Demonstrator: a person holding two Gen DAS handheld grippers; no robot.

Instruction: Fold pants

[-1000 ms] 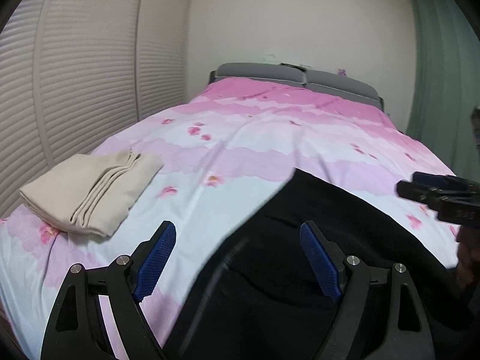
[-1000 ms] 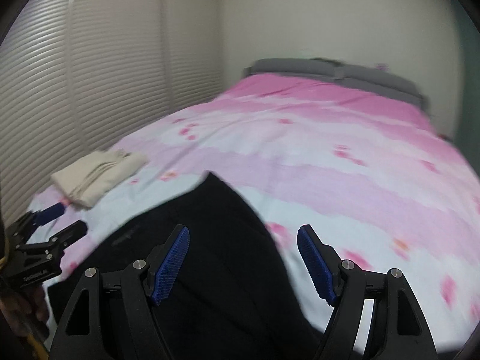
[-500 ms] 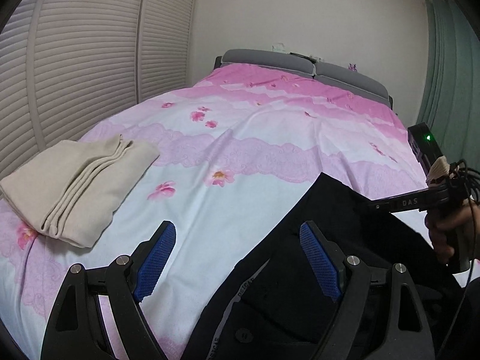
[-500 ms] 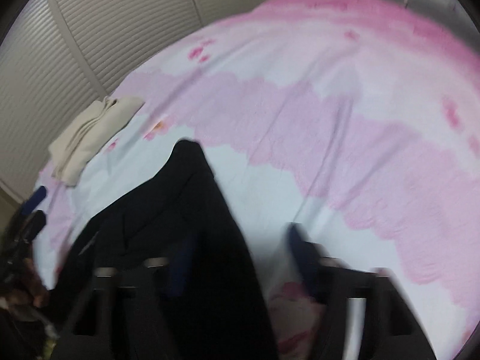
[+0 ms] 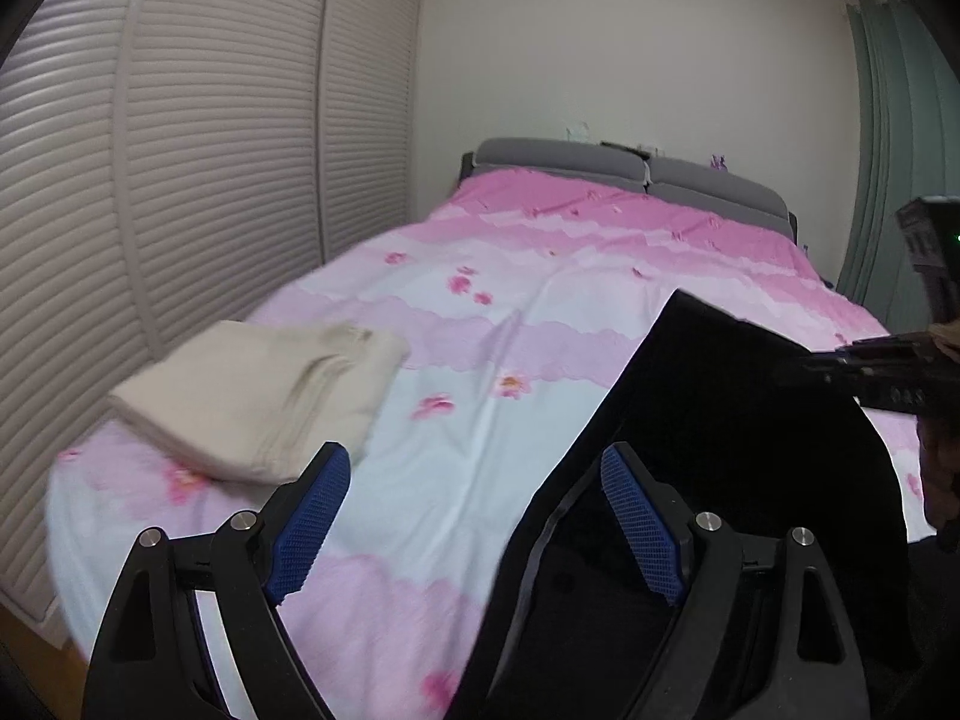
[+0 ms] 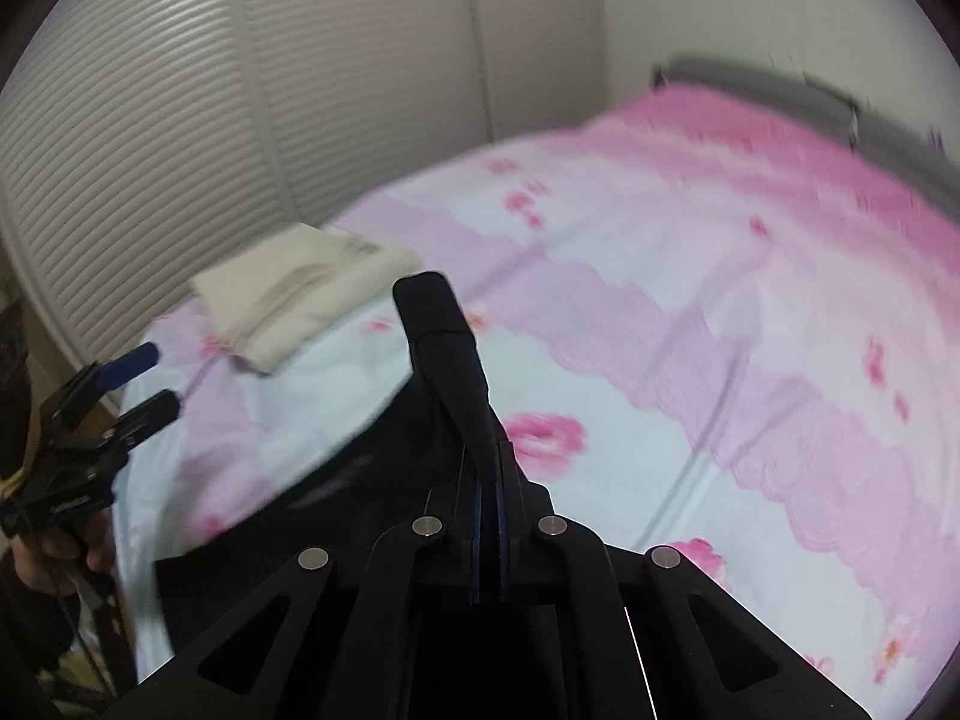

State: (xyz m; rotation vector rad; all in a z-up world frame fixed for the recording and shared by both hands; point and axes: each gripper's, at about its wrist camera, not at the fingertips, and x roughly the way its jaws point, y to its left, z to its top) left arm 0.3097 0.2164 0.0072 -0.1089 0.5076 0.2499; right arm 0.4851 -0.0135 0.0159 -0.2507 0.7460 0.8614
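Right tongs [image 6: 489,480]: clenched on a fold of the black pants [image 6: 447,354]. Left tongs [image 5: 474,516]: jaws opening, nothing gripped, blue textured pads [image 5: 309,519]. Pants drape over the pink floral bed [image 5: 492,324]; folded beige cloth [image 5: 258,396] lies nearby.

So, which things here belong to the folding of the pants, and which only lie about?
For the job:
- black pants
- right gripper, shut on them
- left gripper, opening, empty

Lying about:
- folded beige cloth
- pink bedcover

grippers: 2 [image 5: 474,516] [image 6: 489,480]; black pants: 1 [image 5: 720,420]; beige folded cloth: 1 [image 5: 258,396]; bed: 1 [image 5: 540,312]
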